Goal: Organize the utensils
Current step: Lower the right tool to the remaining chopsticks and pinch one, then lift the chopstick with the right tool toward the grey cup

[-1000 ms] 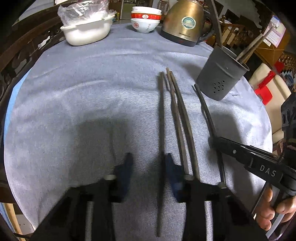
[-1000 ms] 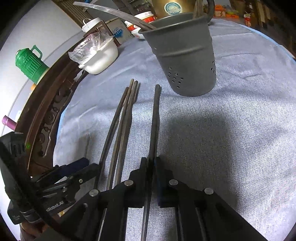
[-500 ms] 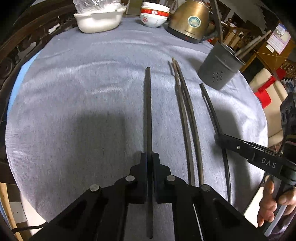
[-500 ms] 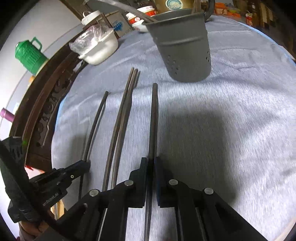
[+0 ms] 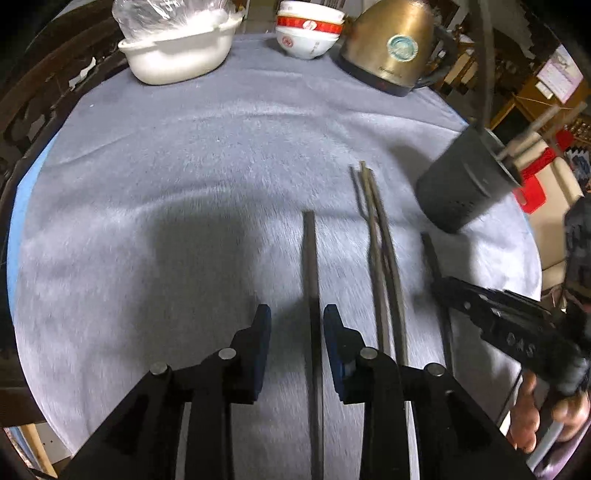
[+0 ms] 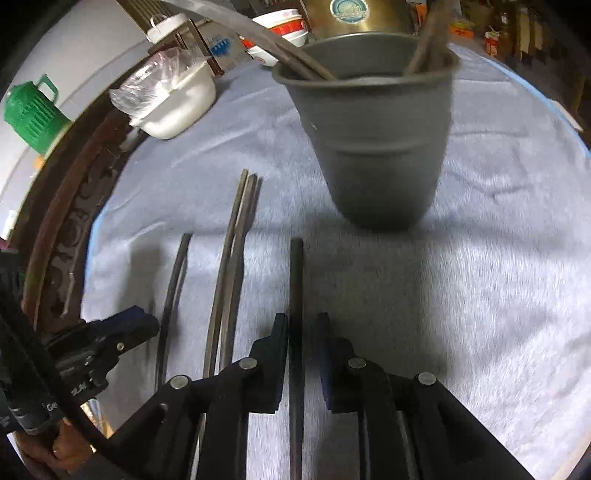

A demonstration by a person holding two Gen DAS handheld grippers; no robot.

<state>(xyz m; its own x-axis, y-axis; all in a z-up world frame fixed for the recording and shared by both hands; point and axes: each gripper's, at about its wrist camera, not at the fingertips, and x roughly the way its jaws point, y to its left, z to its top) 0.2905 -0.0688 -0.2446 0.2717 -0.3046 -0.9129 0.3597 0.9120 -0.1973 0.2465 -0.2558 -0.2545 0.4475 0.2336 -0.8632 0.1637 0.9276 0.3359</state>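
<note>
Dark chopsticks lie on the grey tablecloth. My left gripper (image 5: 297, 325) is open, its fingers either side of one chopstick (image 5: 309, 258) without touching it. My right gripper (image 6: 301, 332) is also open, its pads astride another chopstick (image 6: 296, 280). A pair of chopsticks (image 5: 380, 236) lies between the two, also in the right wrist view (image 6: 236, 236). The grey perforated utensil holder (image 6: 373, 147) stands just beyond the right chopstick's tip and holds several utensils; it shows at right in the left wrist view (image 5: 465, 181).
At the table's far side stand a white dish with a plastic bag (image 5: 177, 55), stacked red-and-white bowls (image 5: 306, 33) and a brass kettle (image 5: 391, 44). A green jug (image 6: 29, 110) is off the table. A dark carved wooden rim (image 6: 74, 229) borders the table.
Both grippers were shut on their chopsticks half a second ago and have now opened. The chopsticks lie loose between the fingers. The right gripper has moved closer to the holder.
</note>
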